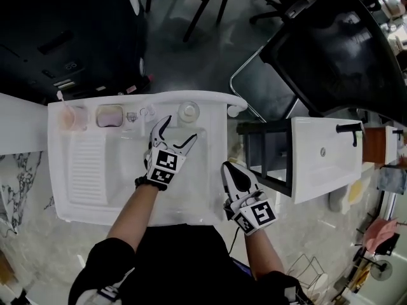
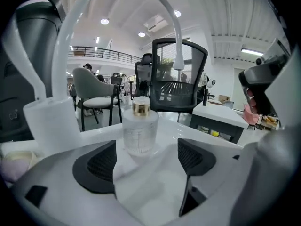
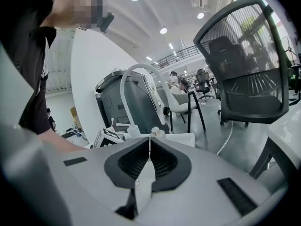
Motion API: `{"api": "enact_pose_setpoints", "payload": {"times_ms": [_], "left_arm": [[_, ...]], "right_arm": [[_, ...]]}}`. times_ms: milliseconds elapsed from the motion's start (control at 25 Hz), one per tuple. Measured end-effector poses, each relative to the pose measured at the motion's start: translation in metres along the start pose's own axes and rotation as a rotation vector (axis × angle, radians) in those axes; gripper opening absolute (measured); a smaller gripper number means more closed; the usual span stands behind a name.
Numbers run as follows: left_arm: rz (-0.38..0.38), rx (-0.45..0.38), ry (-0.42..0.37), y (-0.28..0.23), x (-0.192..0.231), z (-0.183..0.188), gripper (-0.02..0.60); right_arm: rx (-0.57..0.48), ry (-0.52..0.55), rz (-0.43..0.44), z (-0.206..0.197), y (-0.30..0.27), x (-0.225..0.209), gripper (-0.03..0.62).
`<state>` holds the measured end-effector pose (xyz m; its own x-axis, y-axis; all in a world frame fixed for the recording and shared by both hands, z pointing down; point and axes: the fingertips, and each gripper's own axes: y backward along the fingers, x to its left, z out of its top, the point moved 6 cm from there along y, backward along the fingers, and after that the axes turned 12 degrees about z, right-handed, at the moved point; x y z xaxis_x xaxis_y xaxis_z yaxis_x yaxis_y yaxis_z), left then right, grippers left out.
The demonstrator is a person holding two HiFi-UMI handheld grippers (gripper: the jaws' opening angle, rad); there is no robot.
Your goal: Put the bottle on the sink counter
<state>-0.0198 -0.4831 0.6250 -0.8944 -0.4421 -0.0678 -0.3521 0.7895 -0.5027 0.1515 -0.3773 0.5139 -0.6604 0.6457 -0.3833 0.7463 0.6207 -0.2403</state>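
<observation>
The right gripper [image 3: 149, 142] is shown with jaws pressed together, nothing between them; a white arched faucet [image 3: 126, 86], the bottle [image 3: 157, 132] and a black mesh chair [image 3: 244, 65] are seen beyond.
</observation>
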Motion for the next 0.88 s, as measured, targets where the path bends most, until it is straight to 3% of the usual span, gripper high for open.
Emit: {"api": "enact_pose_setpoints", "payload": {"times_ms": [160,320,520,680,880], "left_arm": [[-0.034,0.011,0.061,0.031,-0.004,-0.012,0.405],[-0.020,-0.002,0.117,0.074,0.009,-0.018,0.399],[0.012,-0.052,0.162,0.123,0.042,-0.014,0.286],[0.010,-0.106,0.241,0.156,0.061,-0.004,0.116],[0.102,-0.169,0.212,0.191,0.075,0.012,0.055]], "right_arm": [[0.017,-0.005,-0.011,-0.002,0.000,0.010,0.032],[0.010,0.011,-0.008,0.001,-0.002,0.025,0.032],[-0.041,0.024,0.002,0.007,-0.017,0.048,0.032],[-0.068,0.045,0.008,0.014,-0.021,0.066,0.032],[-0.127,0.081,0.004,0.024,-0.023,0.081,0.031]]}}
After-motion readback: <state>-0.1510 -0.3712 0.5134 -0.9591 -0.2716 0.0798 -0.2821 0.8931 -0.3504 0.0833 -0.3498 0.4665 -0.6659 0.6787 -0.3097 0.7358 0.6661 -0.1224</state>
